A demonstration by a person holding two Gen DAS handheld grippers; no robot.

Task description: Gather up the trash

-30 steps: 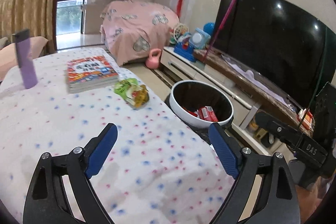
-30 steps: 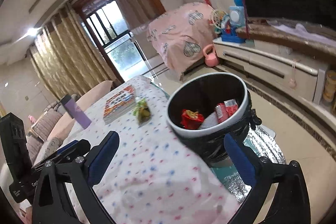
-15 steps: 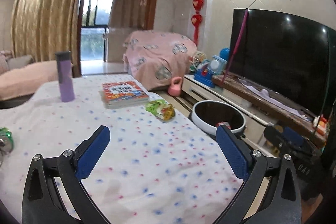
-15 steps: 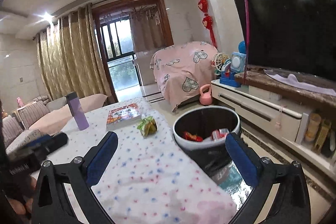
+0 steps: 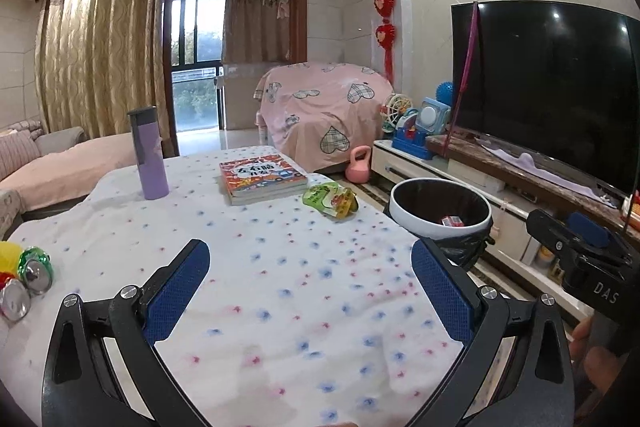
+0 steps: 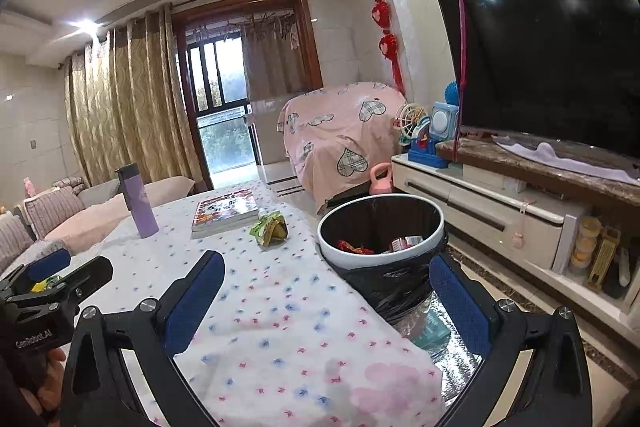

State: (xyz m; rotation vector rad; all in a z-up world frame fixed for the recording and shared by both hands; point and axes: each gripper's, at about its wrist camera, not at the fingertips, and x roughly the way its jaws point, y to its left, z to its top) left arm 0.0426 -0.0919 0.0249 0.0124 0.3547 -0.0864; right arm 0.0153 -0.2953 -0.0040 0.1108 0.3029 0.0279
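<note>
A crumpled green and yellow snack wrapper (image 5: 330, 200) lies on the table beside a book, also in the right wrist view (image 6: 269, 227). A white-rimmed trash bin (image 5: 439, 211) with a black liner stands at the table's right edge, holding red wrappers (image 6: 394, 245). Two crushed cans (image 5: 28, 279) and a yellow object lie at the table's left edge. My left gripper (image 5: 310, 291) is open and empty above the near table. My right gripper (image 6: 328, 303) is open and empty, over the table's corner near the bin.
A purple bottle (image 5: 147, 153) and a colourful book (image 5: 262, 175) stand on the spotted tablecloth (image 5: 280, 267). A TV (image 5: 548, 83) on a low cabinet (image 6: 500, 211) runs along the right. A pink-covered chair (image 5: 324, 111) and pink kettlebell (image 5: 360, 165) sit beyond.
Both grippers have pulled back and tilted up from the bin. More of the table shows, with the cans at its left edge now in the left wrist view.
</note>
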